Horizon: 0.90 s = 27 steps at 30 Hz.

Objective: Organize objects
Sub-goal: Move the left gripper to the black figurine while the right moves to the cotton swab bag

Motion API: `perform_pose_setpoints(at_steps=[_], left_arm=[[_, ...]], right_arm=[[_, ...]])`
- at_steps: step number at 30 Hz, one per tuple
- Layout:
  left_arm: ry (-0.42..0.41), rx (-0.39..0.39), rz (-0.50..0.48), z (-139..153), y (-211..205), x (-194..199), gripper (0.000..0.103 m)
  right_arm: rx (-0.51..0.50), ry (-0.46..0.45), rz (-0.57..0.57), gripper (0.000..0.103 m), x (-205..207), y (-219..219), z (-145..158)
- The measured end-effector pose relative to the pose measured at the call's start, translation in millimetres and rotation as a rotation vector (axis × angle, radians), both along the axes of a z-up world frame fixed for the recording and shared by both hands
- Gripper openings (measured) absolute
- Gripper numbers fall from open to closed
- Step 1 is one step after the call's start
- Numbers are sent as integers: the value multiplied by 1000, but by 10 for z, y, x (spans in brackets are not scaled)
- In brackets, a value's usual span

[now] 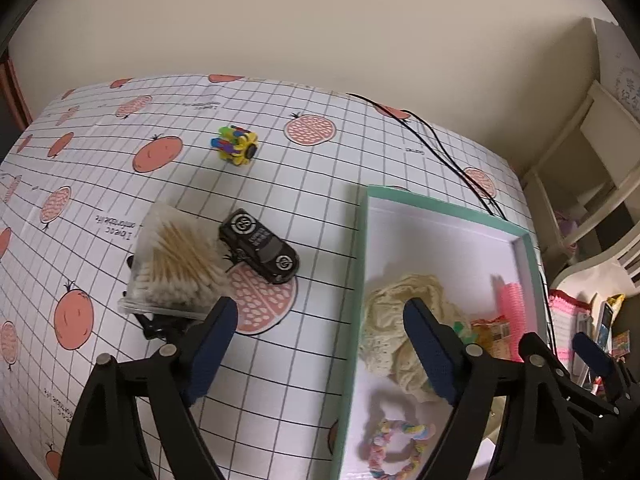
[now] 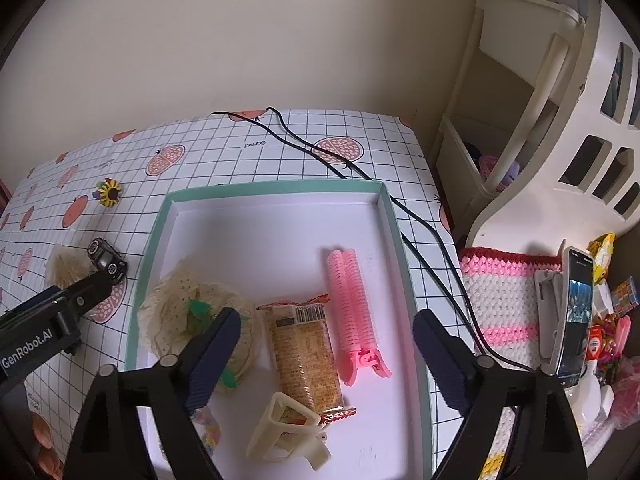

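Both grippers hover with jaws spread wide and empty: the left gripper (image 1: pixel 316 344) straddles the tray's (image 1: pixel 357 240) left rim, toy car (image 1: pixel 259 246) just ahead; the right gripper (image 2: pixel 326 354) hangs over the tray, snack pack (image 2: pixel 306 354) between its fingers

braided hair tie (image 1: pixel 394 450) cut by bottom edge, phone screen (image 2: pixel 576 312) blurred

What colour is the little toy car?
The toy car is black with white markings, clearest in the left wrist view.
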<state>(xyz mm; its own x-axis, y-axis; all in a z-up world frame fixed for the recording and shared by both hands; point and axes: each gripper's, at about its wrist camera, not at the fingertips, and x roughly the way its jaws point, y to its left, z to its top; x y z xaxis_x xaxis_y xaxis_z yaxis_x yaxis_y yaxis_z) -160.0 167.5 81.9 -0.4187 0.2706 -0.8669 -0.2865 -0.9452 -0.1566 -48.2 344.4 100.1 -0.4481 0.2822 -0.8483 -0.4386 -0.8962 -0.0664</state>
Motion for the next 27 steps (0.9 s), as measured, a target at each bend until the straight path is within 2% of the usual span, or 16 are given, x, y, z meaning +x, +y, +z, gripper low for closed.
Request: perform_pose_setpoints(at_steps=[3,7,18,27], left_arm=[[-6,-12,10,-23,-38,-20,86],[-12,-16,20,-39,-83,-38,86],[-14,-27,49,-34,-219,-98,86],[-34,18,93,-26,-513,-298,86]], right_arm=[[4,-1,2,101,-8,-15,-5],[2,-3,3,103,-12,-22,-17],[3,-11,10,103,-51,-80,-46],[-2,-11,33,103,-133,-230,-41]])
